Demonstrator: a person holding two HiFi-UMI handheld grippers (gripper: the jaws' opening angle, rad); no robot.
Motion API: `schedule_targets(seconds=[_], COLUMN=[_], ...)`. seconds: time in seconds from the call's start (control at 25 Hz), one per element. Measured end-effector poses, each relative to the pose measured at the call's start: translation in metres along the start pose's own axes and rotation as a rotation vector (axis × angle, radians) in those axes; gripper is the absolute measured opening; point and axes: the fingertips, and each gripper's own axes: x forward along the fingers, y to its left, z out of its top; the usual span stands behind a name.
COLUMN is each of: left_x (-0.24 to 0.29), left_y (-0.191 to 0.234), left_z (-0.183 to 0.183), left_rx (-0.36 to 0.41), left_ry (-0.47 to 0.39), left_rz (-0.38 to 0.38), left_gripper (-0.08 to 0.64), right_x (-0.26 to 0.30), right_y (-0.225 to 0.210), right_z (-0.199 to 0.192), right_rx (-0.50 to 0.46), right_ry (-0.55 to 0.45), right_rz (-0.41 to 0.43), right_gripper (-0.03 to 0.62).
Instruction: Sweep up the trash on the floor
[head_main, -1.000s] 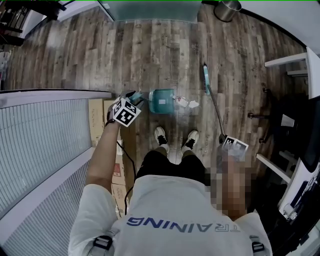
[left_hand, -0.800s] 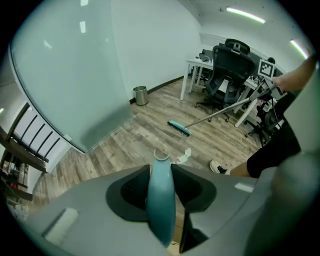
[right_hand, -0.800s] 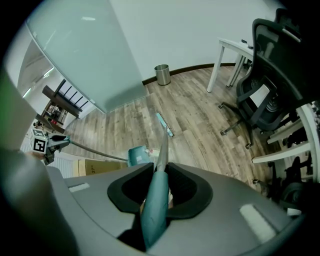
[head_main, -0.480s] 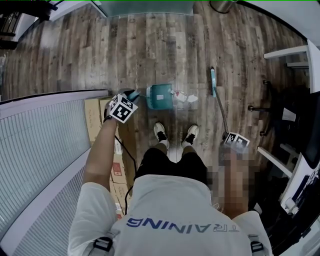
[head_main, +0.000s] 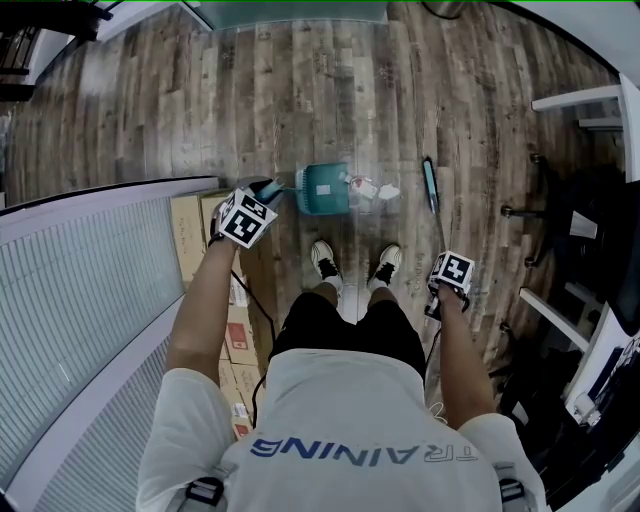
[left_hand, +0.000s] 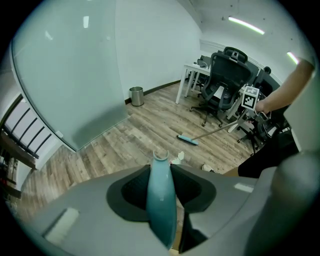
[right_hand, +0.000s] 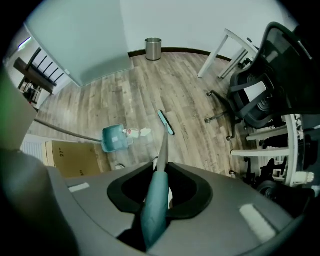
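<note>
A teal dustpan (head_main: 322, 189) stands on the wooden floor in front of my feet, its mouth facing right. White crumpled trash (head_main: 368, 188) lies right at that mouth. My left gripper (head_main: 266, 192) is shut on the dustpan's teal handle (left_hand: 161, 200), which runs up between the jaws. Right of the trash rests the teal broom head (head_main: 430, 185). Its thin stick leads back to my right gripper (head_main: 447, 278), which points down. That gripper (right_hand: 161, 170) is shut on the broom's teal grip (right_hand: 154, 202). Dustpan (right_hand: 114, 138) and trash (right_hand: 138, 133) also show beyond it.
Cardboard boxes (head_main: 195, 225) lie against a ribbed white partition (head_main: 90, 280) on my left. Office chairs (right_hand: 262, 95) and white desk legs (right_hand: 222, 55) crowd the right side. A metal bin (right_hand: 153, 48) stands by the far wall, next to a frosted glass panel (left_hand: 70, 70).
My right gripper has sunk and come closer to my body with the broom, and the broom head has slid nearer to my feet. The left gripper has stayed at the dustpan handle.
</note>
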Motion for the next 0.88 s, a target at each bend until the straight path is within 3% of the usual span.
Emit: schedule_targets(seconds=[0.4, 0.88], left_x=[-0.001, -0.002], left_y=[-0.004, -0.006], left_z=[-0.002, -0.002], left_rx=[-0.016, -0.018], left_ry=[-0.018, -0.04], left_rz=[-0.016, -0.014], left_gripper=[0.126, 0.126], right_x=[-0.015, -0.036], right_y=[0.063, 0.17], right_z=[-0.029, -0.064], right_rx=[-0.008, -0.145], right_ry=[0.013, 0.057], right_rz=[0.116, 0.33], right_gripper=[0.109, 0.109])
